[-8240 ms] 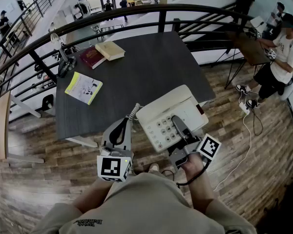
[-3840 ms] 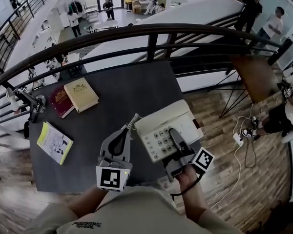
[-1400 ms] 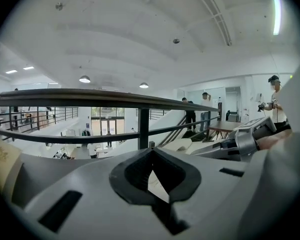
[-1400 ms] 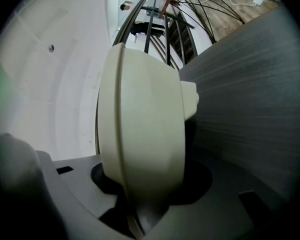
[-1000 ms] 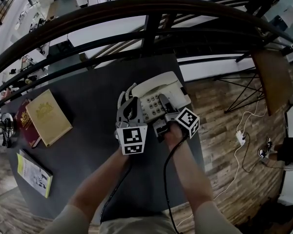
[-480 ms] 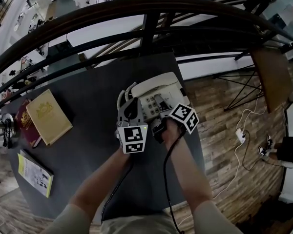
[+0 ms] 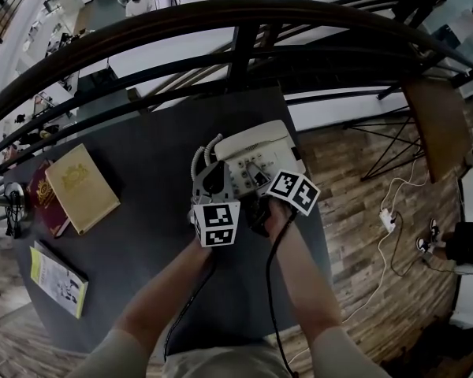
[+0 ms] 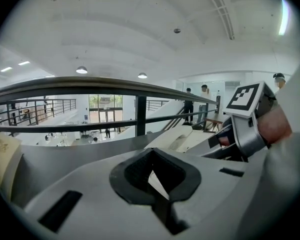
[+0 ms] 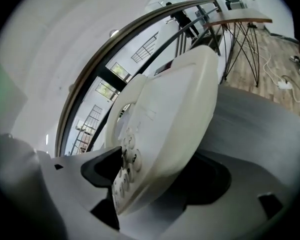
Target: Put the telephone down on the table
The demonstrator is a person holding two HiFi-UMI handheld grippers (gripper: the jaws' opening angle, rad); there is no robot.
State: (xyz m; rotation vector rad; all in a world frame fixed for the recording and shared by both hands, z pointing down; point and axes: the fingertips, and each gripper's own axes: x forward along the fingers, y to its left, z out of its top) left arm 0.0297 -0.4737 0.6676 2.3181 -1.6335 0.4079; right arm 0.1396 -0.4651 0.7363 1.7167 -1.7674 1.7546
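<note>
The cream telephone (image 7: 256, 144) rests on the dark table (image 7: 158, 156) near its far right corner, its coiled cord (image 7: 199, 154) at its left side. My right gripper (image 7: 256, 181) is at the phone's near edge. In the right gripper view the telephone (image 9: 165, 109) still lies between the jaws of the right gripper (image 9: 155, 179), which are opening; the pads do not visibly press on it. My left gripper (image 7: 207, 168) sits just left of the phone, jaws shut, and I see nothing held. The left gripper view shows the telephone (image 8: 182, 136) and the right gripper (image 8: 240, 129) beyond the closed tips of the left gripper (image 8: 152, 156).
A tan book (image 7: 83, 187) and a red book (image 7: 41, 203) lie at the table's left, with a yellow booklet (image 7: 57, 278) nearer me. A dark curved railing (image 7: 244, 46) runs just behind the table. Wooden floor and a cable lie to the right.
The right gripper has rolled, its marker cube turning over, and its jaws have spread wider round the phone's near edge. The left gripper has barely moved.
</note>
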